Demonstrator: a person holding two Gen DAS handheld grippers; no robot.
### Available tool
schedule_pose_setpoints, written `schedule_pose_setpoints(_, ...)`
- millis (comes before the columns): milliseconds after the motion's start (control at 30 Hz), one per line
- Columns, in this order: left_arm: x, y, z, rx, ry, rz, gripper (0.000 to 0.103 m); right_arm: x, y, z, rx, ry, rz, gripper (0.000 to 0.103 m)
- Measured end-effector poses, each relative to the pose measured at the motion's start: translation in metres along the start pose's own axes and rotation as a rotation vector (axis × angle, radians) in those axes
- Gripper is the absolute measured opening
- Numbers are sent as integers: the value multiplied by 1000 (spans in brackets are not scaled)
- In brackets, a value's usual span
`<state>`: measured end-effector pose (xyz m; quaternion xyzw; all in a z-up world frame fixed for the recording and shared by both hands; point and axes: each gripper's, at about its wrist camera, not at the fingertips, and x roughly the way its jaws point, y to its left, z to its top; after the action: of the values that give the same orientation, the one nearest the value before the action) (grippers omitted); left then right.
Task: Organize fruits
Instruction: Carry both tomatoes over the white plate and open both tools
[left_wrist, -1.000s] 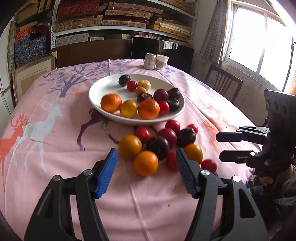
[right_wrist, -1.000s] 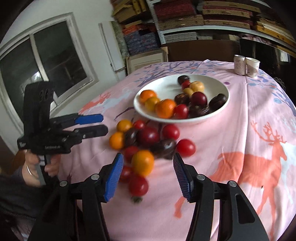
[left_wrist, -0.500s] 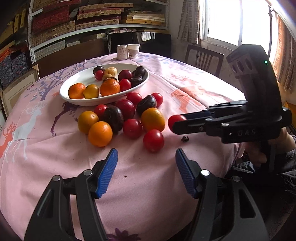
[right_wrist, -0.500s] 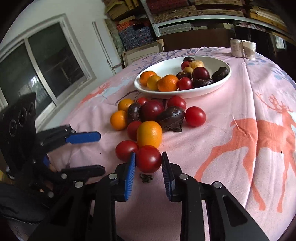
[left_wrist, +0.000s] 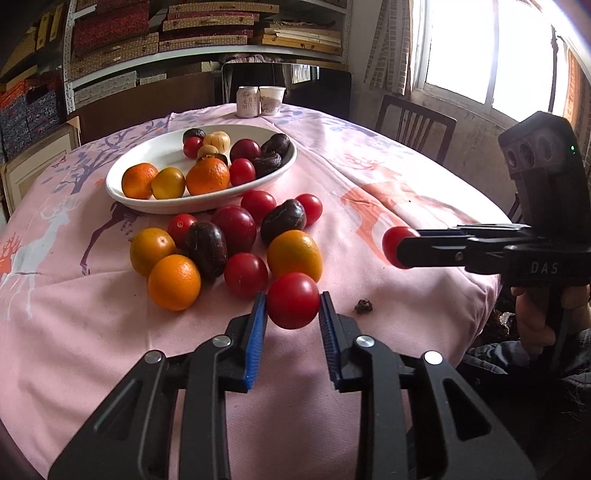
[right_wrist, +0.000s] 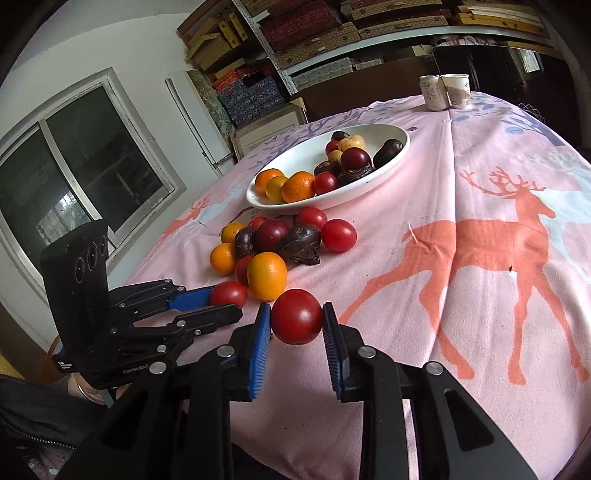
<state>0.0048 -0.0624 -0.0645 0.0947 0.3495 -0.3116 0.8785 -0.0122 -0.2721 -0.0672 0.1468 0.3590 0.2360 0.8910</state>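
Observation:
My left gripper is shut on a red tomato at the near edge of the fruit pile, low over the pink cloth. It also shows in the right wrist view. My right gripper is shut on another red tomato and holds it above the cloth, right of the pile; it shows in the left wrist view. Several oranges, tomatoes and dark plums lie loose in front of a white plate that holds more fruit.
A can and a paper cup stand at the table's far edge. A small dark stem scrap lies on the cloth. A chair stands at the far right. Shelves fill the back wall.
My left gripper has moved in and shut on a red tomato at the pile's near edge. My right gripper has lifted its tomato off the cloth and drawn to the right.

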Motion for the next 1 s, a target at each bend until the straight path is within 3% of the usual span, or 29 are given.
schedule_pose_setpoints(167, -18, 11, 15, -37, -60, 20, 27, 4, 2, 17, -14, -14, 19, 28)
schedule_pose_setpoints(333, -17, 41, 49, -88, -86, 38, 27, 14, -1, 62, -5, -39, 19, 28)
schedule_pose_setpoints(533, 16, 77, 108, -103, -88, 76, 27, 51, -17, 136, 45, -41, -18, 28)
schedule_pose_setpoints(700, 56, 97, 144, -110, -58, 87, 28, 90, -26, 176, 54, -42, -74, 28)
schedule_pose_setpoints(767, 68, 104, 149, -117, -44, 97, 33, 103, -30, 184, 59, -32, -73, 31)
schedule_pose_setpoints(800, 71, 109, 149, -135, -44, 117, 39, 105, -32, 184, 66, -36, -80, 43)
schedule_pose_setpoints(867, 67, 119, 143, -186, -54, 119, 53, 100, -35, 179, 92, -63, -73, 50)
schedule_pose_setpoints(1000, 43, 122, 119, -201, -70, 106, 55, 82, -28, 154, 67, -44, -83, 50)
